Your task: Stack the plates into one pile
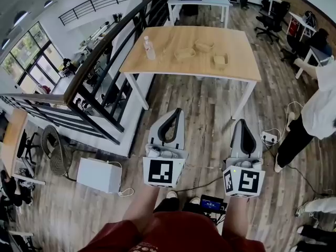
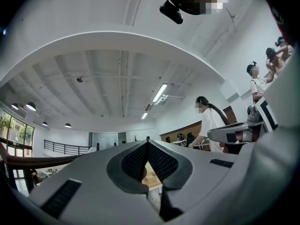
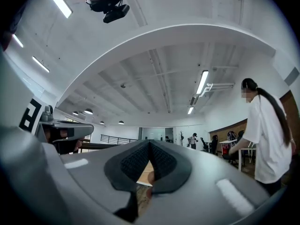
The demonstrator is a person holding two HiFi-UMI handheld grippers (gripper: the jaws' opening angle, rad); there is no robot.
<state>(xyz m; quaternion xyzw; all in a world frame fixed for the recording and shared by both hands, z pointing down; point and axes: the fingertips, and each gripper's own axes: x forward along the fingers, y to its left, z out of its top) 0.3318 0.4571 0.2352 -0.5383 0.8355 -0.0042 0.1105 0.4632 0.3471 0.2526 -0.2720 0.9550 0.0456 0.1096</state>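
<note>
Three light wooden plates lie apart on the far wooden table [image 1: 157,62]: one in the middle [image 1: 185,53], one behind it [image 1: 204,45] and one to the right [image 1: 220,61]. My left gripper [image 1: 177,111] and right gripper [image 1: 242,121] are held side by side over the floor, well short of the table, both shut with nothing between the jaws. In the left gripper view the left gripper [image 2: 147,143] points slightly upward at the ceiling. The right gripper [image 3: 150,142] in its own view does the same. A sliver of tabletop shows through each pair of closed jaws.
A clear bottle [image 1: 149,49] stands on the table's left part. A black railing [image 1: 105,51] runs along the left. A white box [image 1: 100,175] and a power strip with cables [image 1: 269,137] sit on the floor. A person in white [image 1: 321,109] stands at the right.
</note>
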